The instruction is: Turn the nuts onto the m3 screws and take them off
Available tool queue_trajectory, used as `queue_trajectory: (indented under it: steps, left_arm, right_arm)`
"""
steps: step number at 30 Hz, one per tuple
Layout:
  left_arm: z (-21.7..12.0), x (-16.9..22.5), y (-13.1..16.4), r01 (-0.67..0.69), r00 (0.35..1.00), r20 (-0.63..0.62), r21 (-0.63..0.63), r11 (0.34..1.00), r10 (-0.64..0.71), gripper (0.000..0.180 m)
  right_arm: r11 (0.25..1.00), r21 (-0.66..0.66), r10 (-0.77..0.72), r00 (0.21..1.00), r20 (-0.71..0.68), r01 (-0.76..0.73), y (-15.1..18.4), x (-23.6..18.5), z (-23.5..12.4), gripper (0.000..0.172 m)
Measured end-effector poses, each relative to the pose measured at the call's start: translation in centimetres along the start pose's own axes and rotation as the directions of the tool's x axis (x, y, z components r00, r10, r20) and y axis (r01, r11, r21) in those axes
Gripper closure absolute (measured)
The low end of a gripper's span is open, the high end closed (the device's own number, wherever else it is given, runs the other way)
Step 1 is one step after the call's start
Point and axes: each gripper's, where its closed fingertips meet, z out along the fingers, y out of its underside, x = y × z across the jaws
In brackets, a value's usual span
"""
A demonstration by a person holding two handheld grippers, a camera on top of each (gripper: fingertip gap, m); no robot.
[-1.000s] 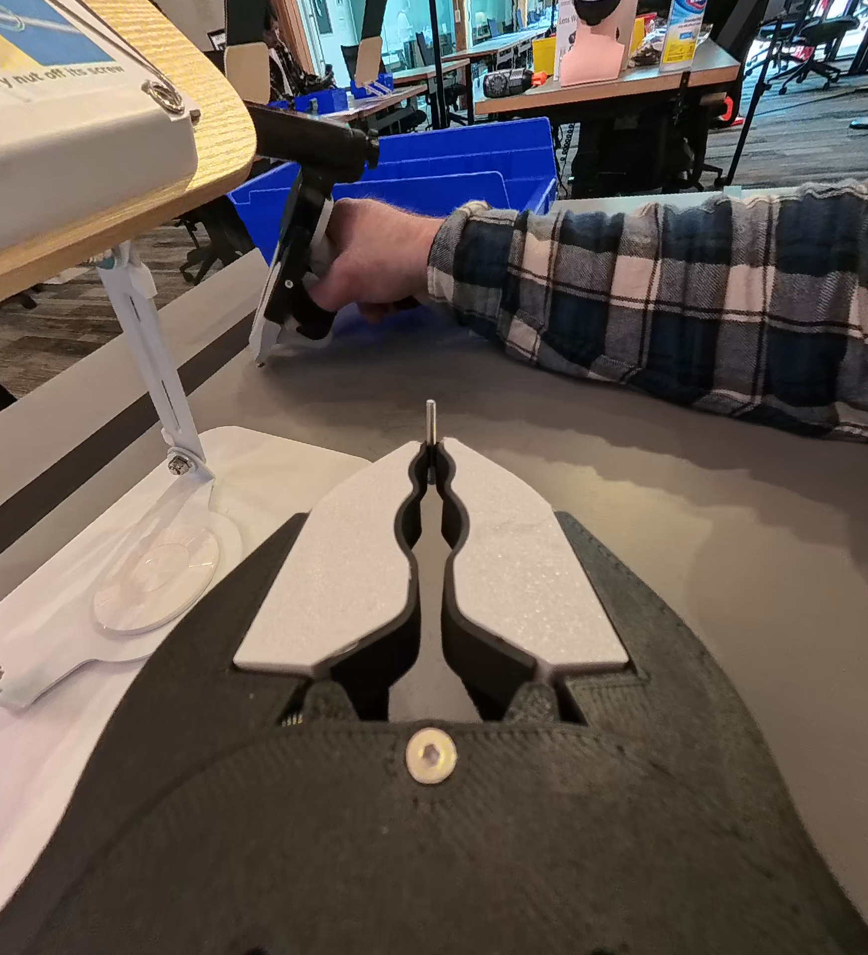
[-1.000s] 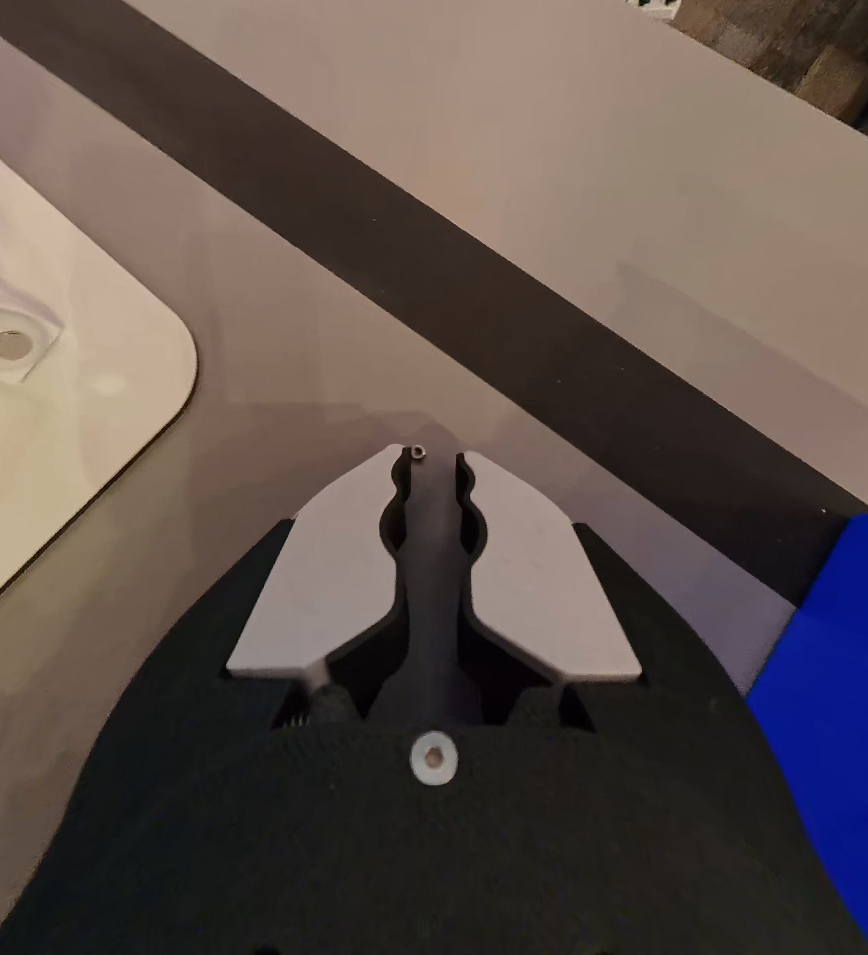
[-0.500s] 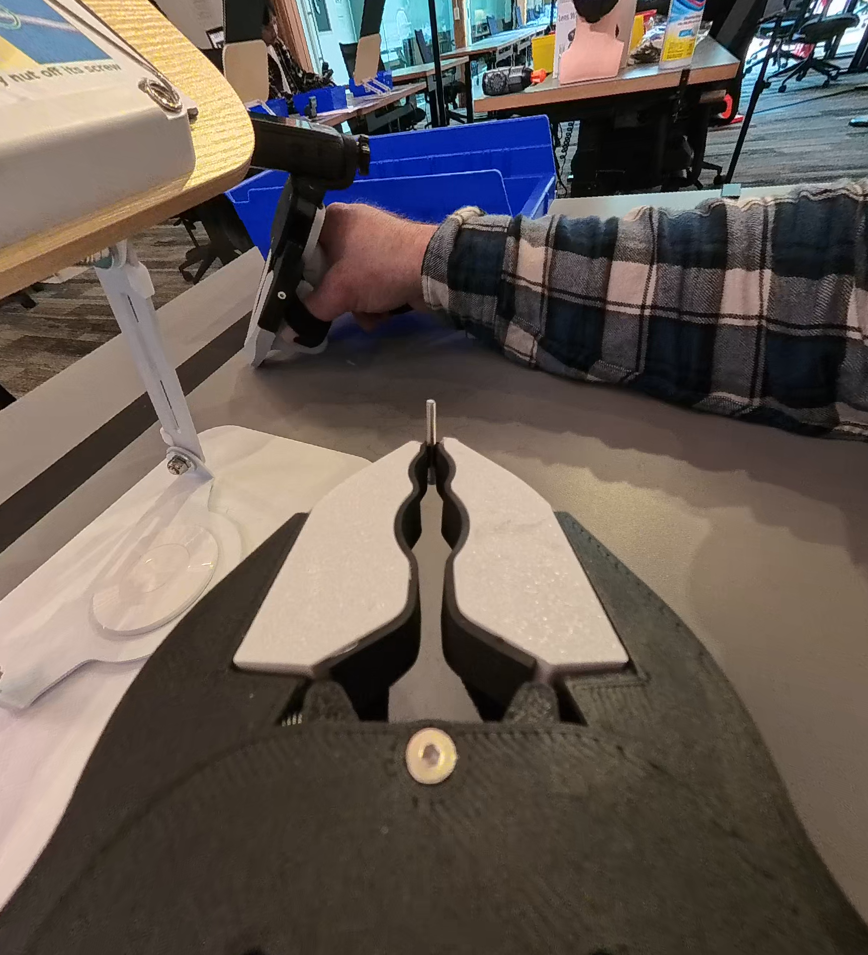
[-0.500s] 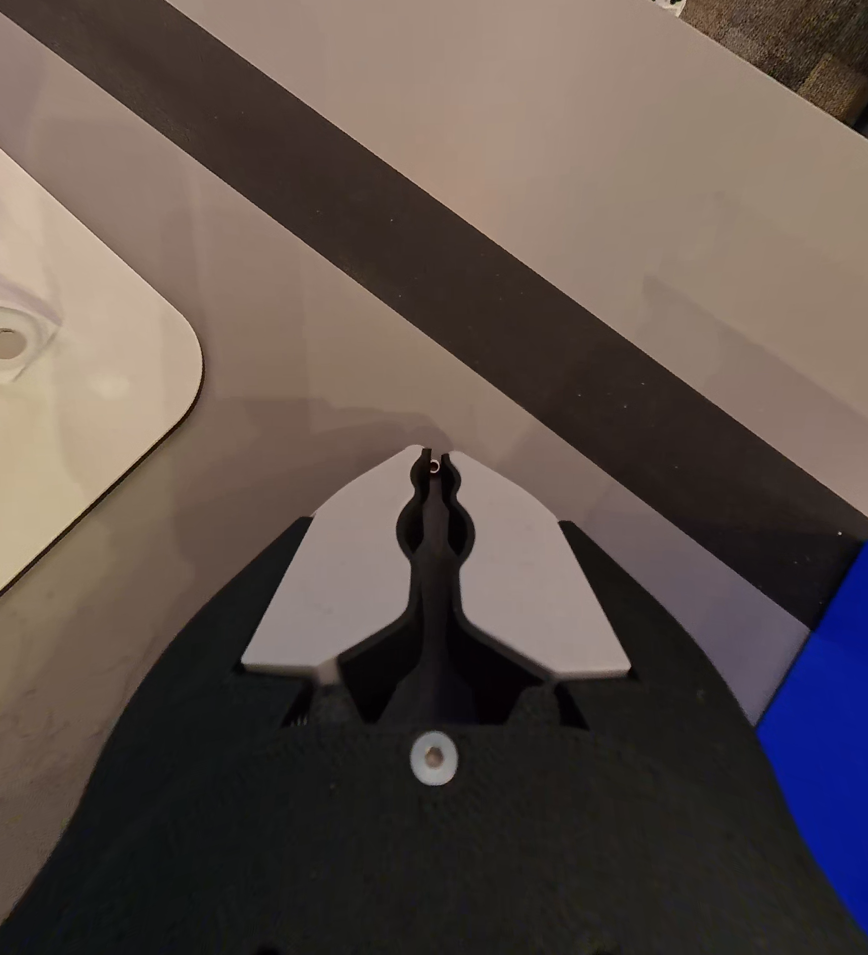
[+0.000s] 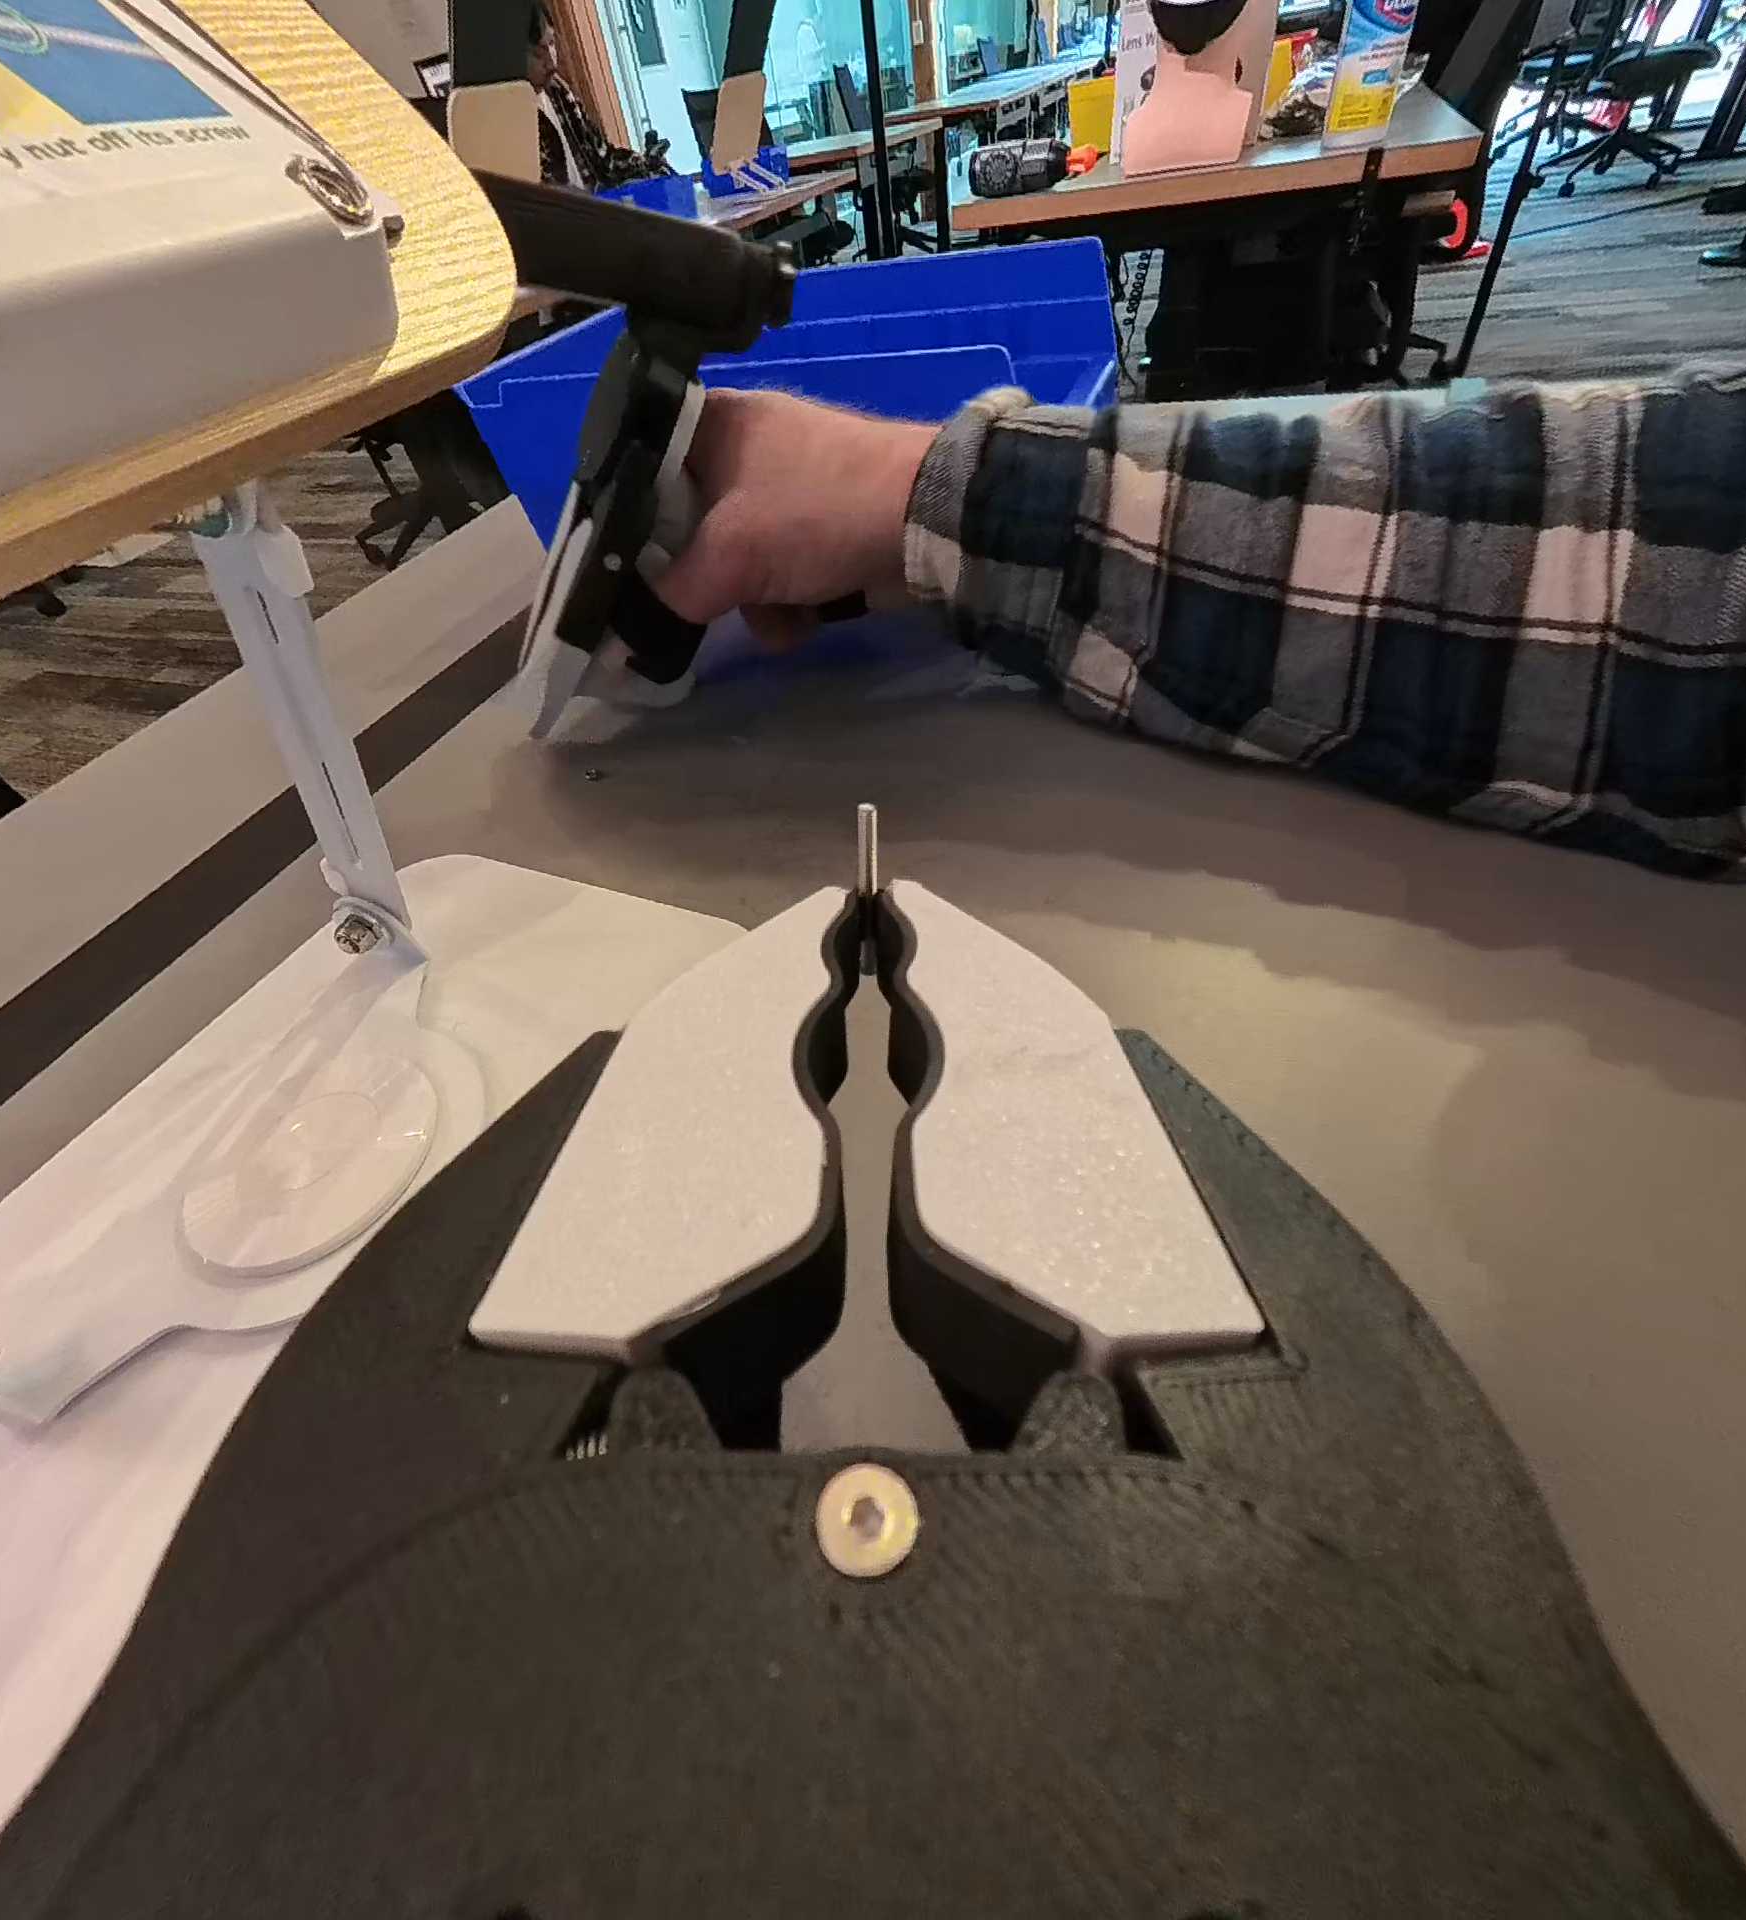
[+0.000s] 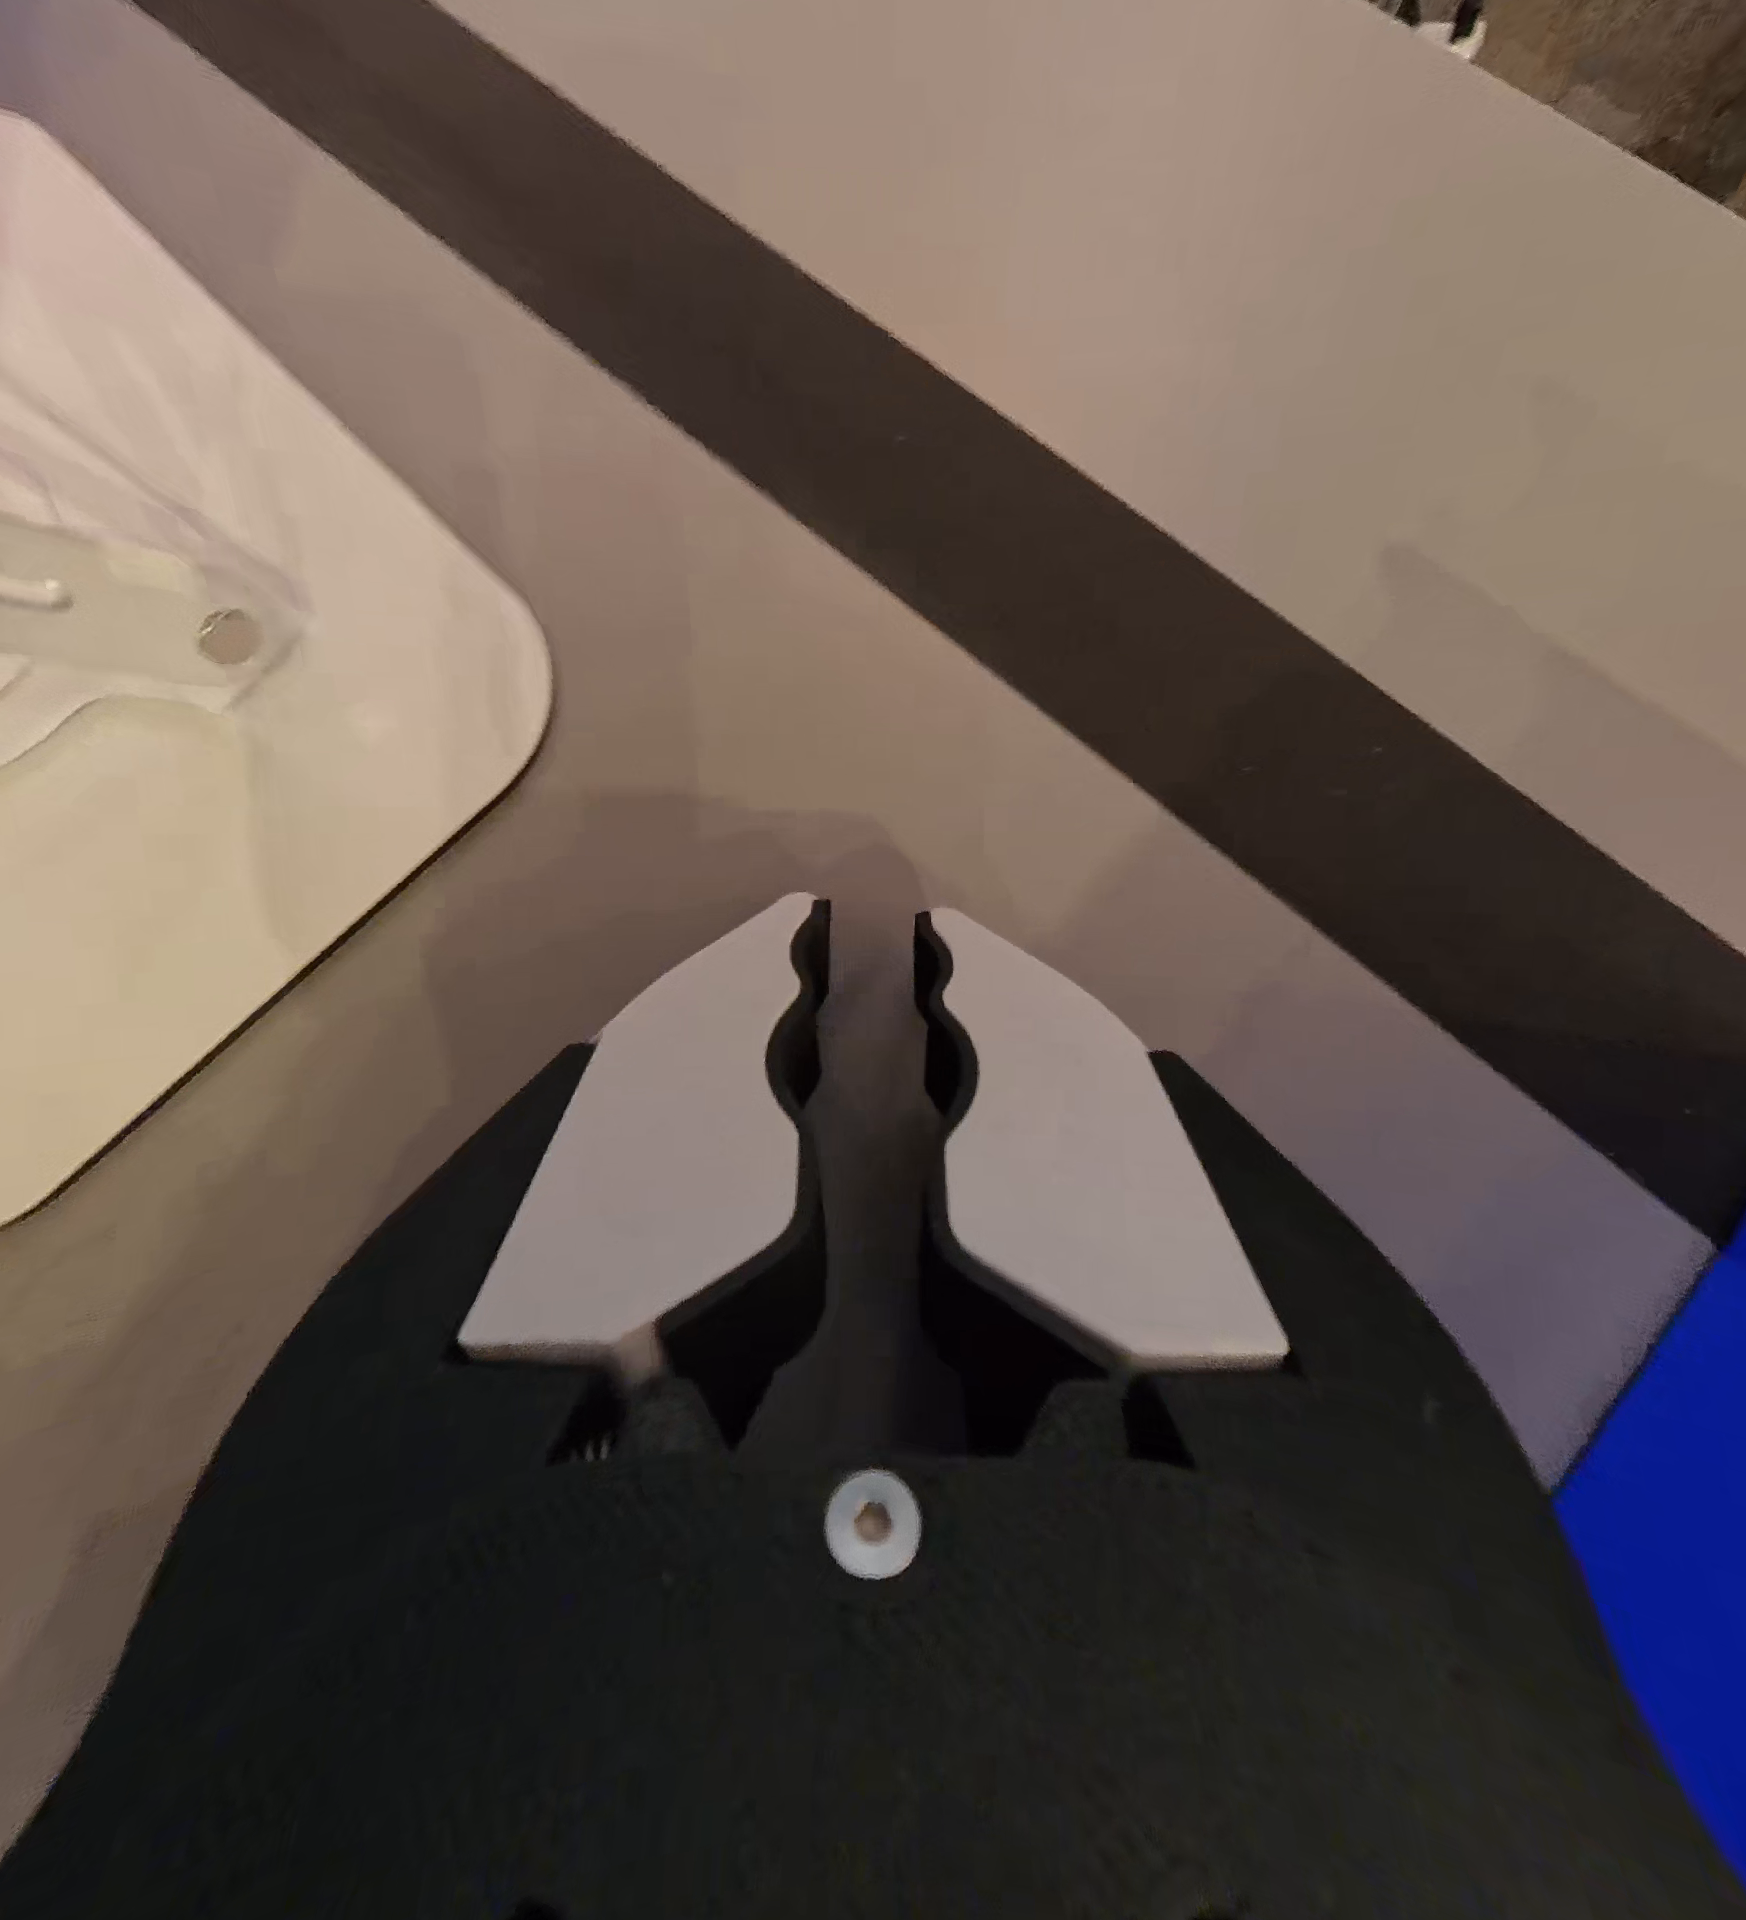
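My left gripper [image 5: 866, 894] is shut on a thin metal screw [image 5: 866, 847], which sticks straight out past the fingertips above the grey table [image 5: 1368, 1143]. My right gripper [image 6: 871, 914] is open with nothing between its fingers, its tips close above the table. In the left wrist view the right gripper [image 5: 549, 722] is held by a hand in a plaid sleeve [image 5: 1368, 592], tips down at the table. A tiny dark nut [image 5: 594, 774] lies on the table just in front of those tips. That nut does not show in the right wrist view.
A white base plate [image 5: 557, 935] with a slotted white arm [image 5: 297, 686] carries a tilted wooden board [image 5: 412, 156]; the plate also shows in the right wrist view [image 6: 173, 883]. A blue bin [image 5: 900, 322] stands behind the hand. A dark stripe [image 6: 952, 468] crosses the table. The tips of one gripper are about 25 cm away from the tips of the other.
The right gripper shut around a tiny nut at its tips half a second ago, then opened again; the nut is no longer between its fingers. The left gripper kept still with the screw.
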Motion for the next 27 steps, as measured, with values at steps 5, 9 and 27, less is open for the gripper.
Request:
queue_trajectory:
  steps: [5, 9, 27]
  left_arm:
    - [0.0, 0.0, 0.0, -0.003, 1.000, 0.000, -0.002, 1.000, 0.003, 0.179]
    - [0.0, 0.1, 0.0, -0.010, 1.000, 0.001, -0.004, 1.000, 0.010, 0.179]
    - [0.1, 0.2, 0.1, -0.013, 1.000, -0.007, -0.008, 1.000, 0.013, 0.179]
  right_arm:
    - [0.993, -0.029, -0.110, 0.991, 0.071, 0.112, 1.6, -3.2, -1.0, 0.157]
    - [0.989, -0.031, -0.140, 0.987, 0.082, 0.143, 1.9, -3.9, -0.4, 0.157]
    - [0.995, -0.026, -0.093, 0.993, 0.073, 0.095, 1.5, -3.2, -0.1, 0.157]
